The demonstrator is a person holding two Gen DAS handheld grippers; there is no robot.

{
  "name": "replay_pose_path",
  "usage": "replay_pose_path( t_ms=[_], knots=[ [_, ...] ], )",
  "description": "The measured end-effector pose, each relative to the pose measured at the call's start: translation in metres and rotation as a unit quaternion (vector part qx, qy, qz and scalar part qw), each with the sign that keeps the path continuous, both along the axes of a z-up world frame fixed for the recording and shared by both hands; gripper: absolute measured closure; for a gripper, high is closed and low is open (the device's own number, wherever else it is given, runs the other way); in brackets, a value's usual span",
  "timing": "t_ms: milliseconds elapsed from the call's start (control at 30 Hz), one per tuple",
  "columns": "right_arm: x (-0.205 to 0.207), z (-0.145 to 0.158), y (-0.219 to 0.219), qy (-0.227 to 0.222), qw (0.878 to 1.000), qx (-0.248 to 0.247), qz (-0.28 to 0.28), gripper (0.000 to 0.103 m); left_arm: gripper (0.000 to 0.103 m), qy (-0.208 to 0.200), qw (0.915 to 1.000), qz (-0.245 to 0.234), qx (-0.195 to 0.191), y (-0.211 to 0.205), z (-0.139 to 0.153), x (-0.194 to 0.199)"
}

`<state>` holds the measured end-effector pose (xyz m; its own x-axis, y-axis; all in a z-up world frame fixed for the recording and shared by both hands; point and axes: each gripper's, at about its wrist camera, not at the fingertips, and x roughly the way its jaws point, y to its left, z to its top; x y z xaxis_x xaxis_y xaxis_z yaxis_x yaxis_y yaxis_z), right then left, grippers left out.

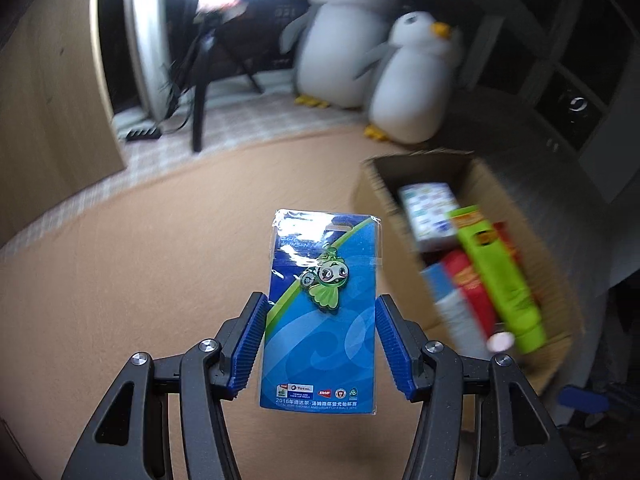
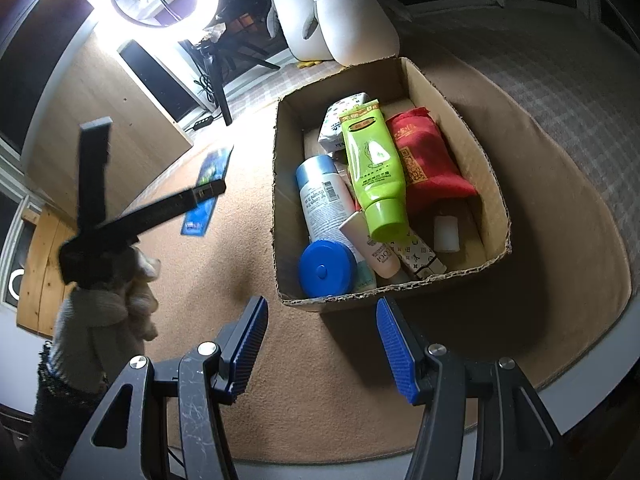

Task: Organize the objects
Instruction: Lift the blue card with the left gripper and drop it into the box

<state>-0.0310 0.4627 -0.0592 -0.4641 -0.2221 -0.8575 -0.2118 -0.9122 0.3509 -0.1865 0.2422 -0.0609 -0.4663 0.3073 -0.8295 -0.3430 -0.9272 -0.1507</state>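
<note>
Left hand-held gripper [image 1: 320,344] has the carded keychain pack [image 1: 320,312] between its blue pads [image 1: 249,344], clamped on the two long edges of the card, low half of the pack, top half sticking out past the fingertips. The right wrist view shows the same pack [image 2: 208,184] held up off the tan carpeted surface [image 2: 224,264], left of the cardboard box [image 2: 400,300]. I read it as very light: thin printed card in a glossy plastic sleeve with a small green mascot charm [image 1: 326,280] on the front. Edge grip is the weak point, I think: the card can bow or pop out flat if squeezed harder, and the sleeve looks slick. It looks flat and unbuckled now. Better hold would be across the faces, below the charm, not on the hang-hole end. Right hand-held gripper [image 2: 320,344] is part open with nothing between the pads, hanging just short of the box's near wall. Box already holds a green tube [image 2: 376,172], red pouch [image 2: 424,164], blue-capped bottle [image 2: 324,216] and small stuff. Free room looks like the left wall strip; I judge the pack could slide in on edge there.
</note>
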Motion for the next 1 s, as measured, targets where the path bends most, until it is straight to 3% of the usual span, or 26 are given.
replay_pose_path(
  t_ms=[333, 567, 733, 1000],
  knots=[
    [0.011, 0.007, 0.008, 0.012, 1.0, 0.02, -0.012, 0.05, 0.044, 0.011, 0.9975, -0.066, 0.021, 0.066, 0.025, 0.032],
    [0.021, 0.014, 0.011, 0.019, 0.995, 0.095, -0.022, 0.05, 0.044, -0.002, 0.9956, -0.089, 0.029, 0.105, 0.018, 0.043],
    [0.026, 0.019, 0.01, 0.024, 0.99, 0.139, -0.023, 0.05, 0.044, -0.003, 0.9948, -0.098, 0.028, 0.118, 0.015, 0.046],
    [0.034, 0.021, 0.009, 0.027, 0.988, 0.15, -0.025, 0.049, 0.044, -0.002, 0.9949, -0.097, 0.027, 0.125, 0.017, 0.047]
  ],
)
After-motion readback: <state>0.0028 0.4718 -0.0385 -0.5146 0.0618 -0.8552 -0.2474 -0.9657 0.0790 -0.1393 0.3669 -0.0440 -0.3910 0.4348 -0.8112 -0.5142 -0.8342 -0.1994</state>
